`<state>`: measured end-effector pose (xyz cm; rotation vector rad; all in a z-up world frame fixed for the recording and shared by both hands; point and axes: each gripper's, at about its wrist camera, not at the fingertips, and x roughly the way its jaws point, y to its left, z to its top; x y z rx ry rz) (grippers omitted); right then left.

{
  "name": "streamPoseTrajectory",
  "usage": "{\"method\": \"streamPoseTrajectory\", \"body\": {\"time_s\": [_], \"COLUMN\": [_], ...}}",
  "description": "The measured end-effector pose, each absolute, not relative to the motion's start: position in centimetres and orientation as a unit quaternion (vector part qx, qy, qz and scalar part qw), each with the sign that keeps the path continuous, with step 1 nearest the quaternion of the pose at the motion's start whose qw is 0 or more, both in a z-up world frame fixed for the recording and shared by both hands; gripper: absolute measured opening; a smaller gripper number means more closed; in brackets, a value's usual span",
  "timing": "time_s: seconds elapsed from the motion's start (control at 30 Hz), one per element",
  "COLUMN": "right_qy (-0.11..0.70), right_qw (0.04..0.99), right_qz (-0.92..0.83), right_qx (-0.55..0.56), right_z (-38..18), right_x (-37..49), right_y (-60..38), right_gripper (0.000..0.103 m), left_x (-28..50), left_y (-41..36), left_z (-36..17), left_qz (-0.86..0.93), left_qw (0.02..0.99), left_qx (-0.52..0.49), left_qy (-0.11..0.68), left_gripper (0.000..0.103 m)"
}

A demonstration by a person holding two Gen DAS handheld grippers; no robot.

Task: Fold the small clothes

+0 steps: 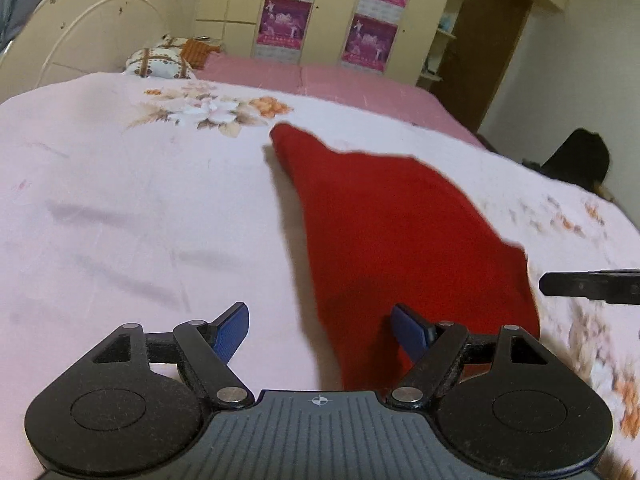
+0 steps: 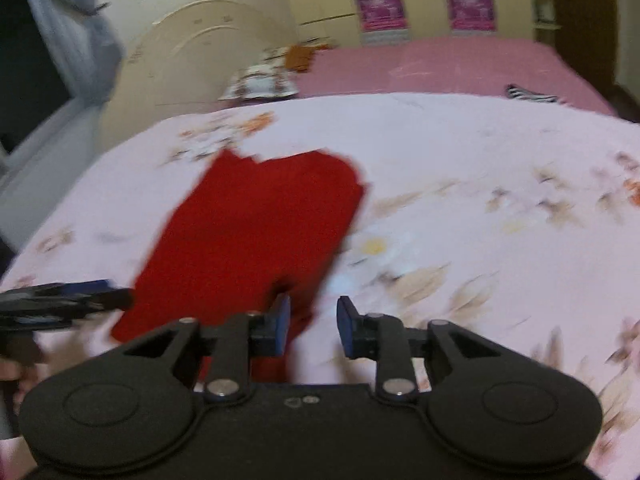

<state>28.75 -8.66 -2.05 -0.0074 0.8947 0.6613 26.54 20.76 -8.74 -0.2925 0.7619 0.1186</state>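
Left wrist view: soft, light red knit garment [image 1: 400, 232] laid on floral pink bedsheet [image 1: 120, 208]; best taken at near corners. Left tongs [image 1: 320, 332] spread wide, right tongs [image 2: 313, 326] narrowly parted, nothing held.

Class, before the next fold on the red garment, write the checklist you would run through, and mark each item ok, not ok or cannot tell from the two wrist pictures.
1. Left gripper open and empty: ok, its jaws stand wide with nothing clamped.
2. Right gripper free of cloth: ok, there is a gap between its pads and nothing is pinched.
3. Red garment lying on the floral bedspread, not hanging from either gripper: ok.
4. Garment lying smooth, edges lined up: cannot tell, both pictures are blurred.
5. Bedspread around the garment clear of other items: ok; the pillow and the striped cloth lie far off.
6. Grippers apart from each other: ok, one at each side of the near edge.
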Motion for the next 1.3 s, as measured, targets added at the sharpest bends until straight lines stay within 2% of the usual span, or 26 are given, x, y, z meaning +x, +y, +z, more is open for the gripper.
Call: {"method": "streamPoseTrajectory", "body": {"time_s": [0.1, 0.17, 0.2, 0.3, 0.37, 0.43, 0.53, 0.57, 0.6, 0.63, 0.9, 1.3], "right_qy": [0.436, 0.455, 0.468, 0.444, 0.441, 0.426, 0.399, 0.393, 0.387, 0.378, 0.351, 0.306], "right_qw": [0.839, 0.83, 0.825, 0.862, 0.861, 0.866, 0.875, 0.877, 0.88, 0.885, 0.903, 0.923], "right_qz": [0.324, 0.321, 0.316, 0.243, 0.251, 0.262, 0.272, 0.274, 0.273, 0.271, 0.246, 0.234], "right_qx": [-0.035, -0.036, -0.025, -0.031, 0.012, 0.021, 0.03, 0.028, 0.025, 0.021, -0.011, -0.014], "right_z": [-3.5, -5.2, -5.7, -5.2, -4.0, -2.0, 0.4, 1.0, 1.6, 2.0, 4.5, 6.9], "right_x": [26.9, 27.4, 27.8, 28.2, 27.9, 26.0, 21.8, 20.5, 19.2, 17.8, 10.8, 6.7], "right_y": [-6.3, -5.7, -5.9, -7.6, -9.6, -10.9, -12.2, -12.3, -12.6, -12.5, -12.5, -12.5], "right_gripper": [0.041, 0.014, 0.007, 0.003, 0.007, 0.037, 0.054, 0.058, 0.068, 0.075, 0.087, 0.088], "left_x": [26.0, 25.6, 25.2, 23.5, 22.1, 20.4, 17.4, 16.5, 15.5, 14.5, 9.8, 4.9], "left_y": [20.6, 20.1, 19.9, 19.1, 18.8, 18.3, 16.6, 16.0, 15.3, 14.8, 11.4, 9.8], "left_z": [-10.0, -10.1, -9.9, -8.9, -8.2, -7.2, -5.0, -4.4, -3.7, -3.0, 0.1, 2.7], "left_qz": [0.067, 0.068, 0.066, 0.069, 0.075, 0.074, 0.071, 0.073, 0.074, 0.075, 0.07, 0.056], "left_qw": [0.906, 0.904, 0.905, 0.912, 0.913, 0.915, 0.925, 0.927, 0.93, 0.934, 0.944, 0.954], "left_qx": [-0.158, -0.161, -0.164, -0.136, -0.125, -0.124, -0.117, -0.116, -0.114, -0.111, -0.086, -0.091], "left_qy": [0.386, 0.391, 0.388, 0.381, 0.381, 0.376, 0.355, 0.35, 0.342, 0.33, 0.31, 0.279], "left_gripper": [0.078, 0.078, 0.078, 0.078, 0.079, 0.079, 0.081, 0.087, 0.103, 0.103, 0.103, 0.103]}}
